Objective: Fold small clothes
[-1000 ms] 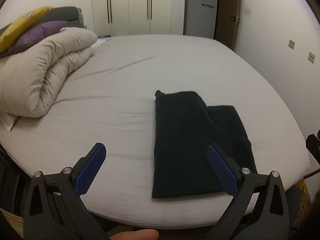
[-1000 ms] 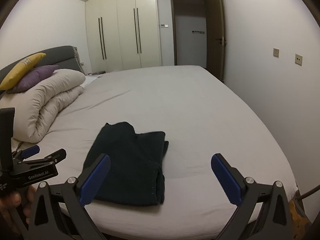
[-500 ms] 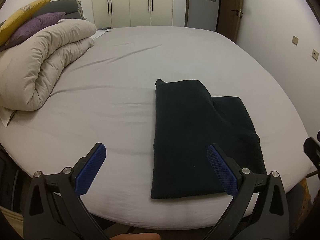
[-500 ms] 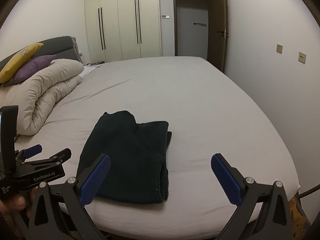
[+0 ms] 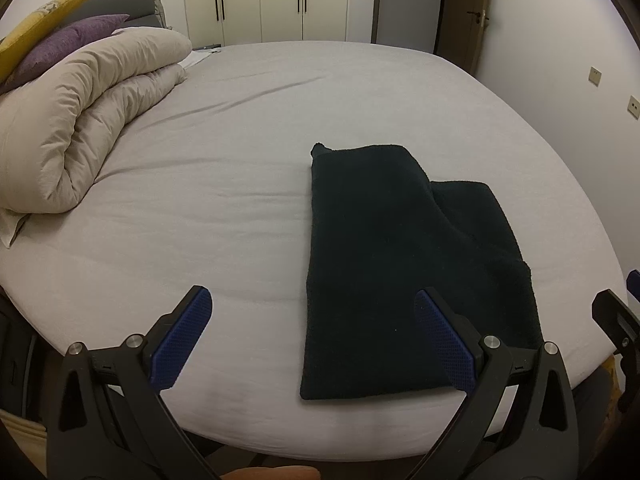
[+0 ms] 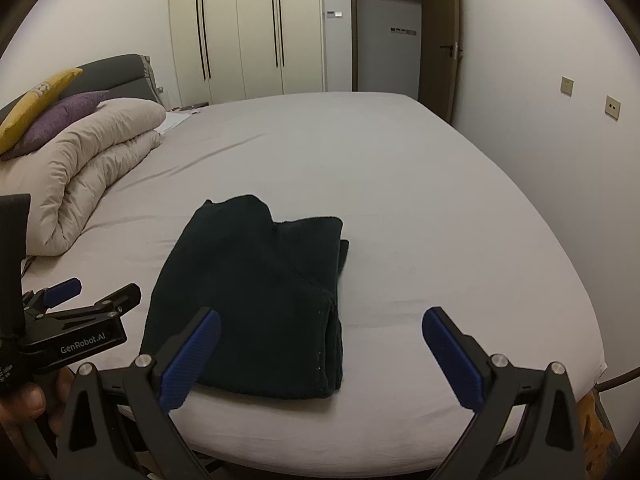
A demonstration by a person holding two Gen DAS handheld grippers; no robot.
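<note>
A bedroom. A wide bed [image 5: 248, 128] covered in a smooth pale grey fitted sheet fills most of both wrist views. At its head end, on the left, a beige duvet [image 5: 80, 112] lies rolled up, with a purple cushion [image 5: 68, 40] and a yellow cushion [image 5: 36, 12] stacked against a dark grey headboard [image 6: 108, 72]. Behind the bed stand cream wardrobe doors [image 6: 240, 28] with long dark handles, and to their right a brown door [image 6: 438, 40] hangs ajar. Two switch plates sit on the white right-hand wall [image 6: 560, 60].

A dark, nearly black folded garment [image 5: 392, 264] lies flat on the sheet near the foot edge of the bed, toward the right side. Its layers overlap unevenly, with one panel sticking out to the right.

The left gripper [image 5: 316, 340] hovers over the bed's near edge, jaws spread wide and holding nothing. Its right blue pad overlaps the garment's near right part in view; its left pad sits over bare sheet.

The right gripper [image 6: 320, 356] also has its jaws wide and empty. The garment lies ahead and left of centre, its near left corner behind the left pad.
</note>
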